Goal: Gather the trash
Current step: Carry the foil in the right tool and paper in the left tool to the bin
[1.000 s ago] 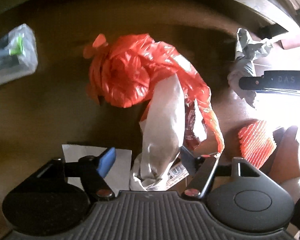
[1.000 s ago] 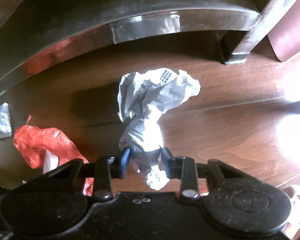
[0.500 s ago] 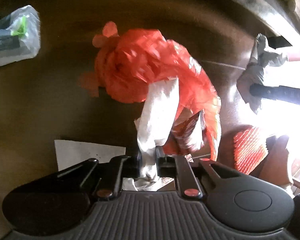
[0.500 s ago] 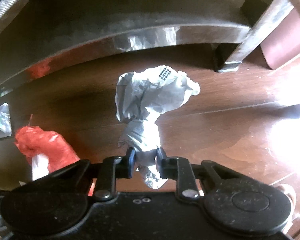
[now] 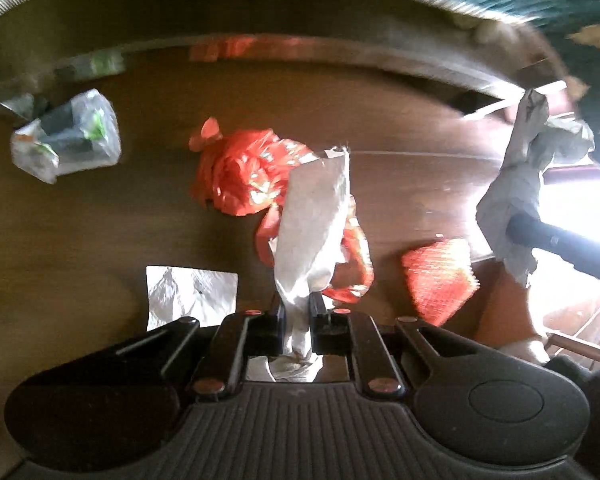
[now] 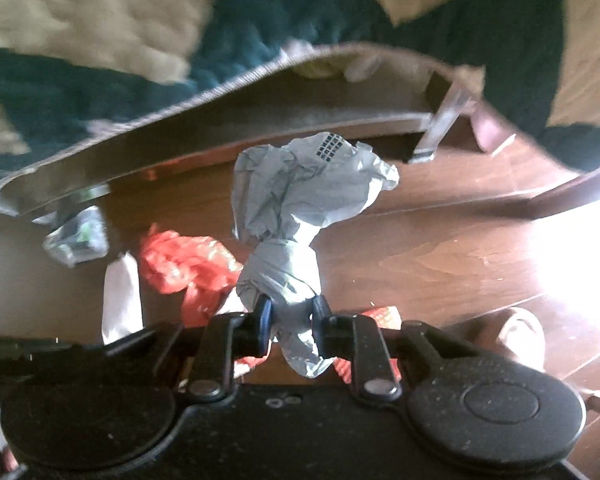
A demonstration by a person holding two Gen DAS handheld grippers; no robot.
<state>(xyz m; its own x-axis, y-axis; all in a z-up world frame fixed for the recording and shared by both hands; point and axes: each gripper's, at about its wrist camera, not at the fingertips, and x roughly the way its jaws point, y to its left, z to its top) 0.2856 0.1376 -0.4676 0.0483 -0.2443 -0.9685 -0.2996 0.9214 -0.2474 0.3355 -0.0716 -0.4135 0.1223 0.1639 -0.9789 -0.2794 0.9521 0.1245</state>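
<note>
My left gripper [image 5: 298, 320] is shut on a white paper wrapper [image 5: 316, 224] that stands up between the fingers, lifted above the wooden floor. An orange plastic bag [image 5: 240, 172] hangs or lies just behind it; whether it is lifted with the wrapper I cannot tell. My right gripper [image 6: 292, 318] is shut on a crumpled grey-white paper [image 6: 304, 200], held above the floor. That paper and the right gripper also show at the right of the left wrist view [image 5: 516, 184]. The orange bag shows in the right wrist view [image 6: 180, 260].
A clear plastic bag with dark and green contents [image 5: 68, 136] lies on the floor at the left. A flat silver-white sheet [image 5: 188, 292] lies near the left gripper. An orange ribbed object [image 5: 440, 280] lies at the right. A bed frame edge [image 6: 220, 136] with bedding runs across behind.
The left gripper closed on the white wrapper and rose with it. Both grippers lifted away from the floor, so more floor and the bedding come into view.
</note>
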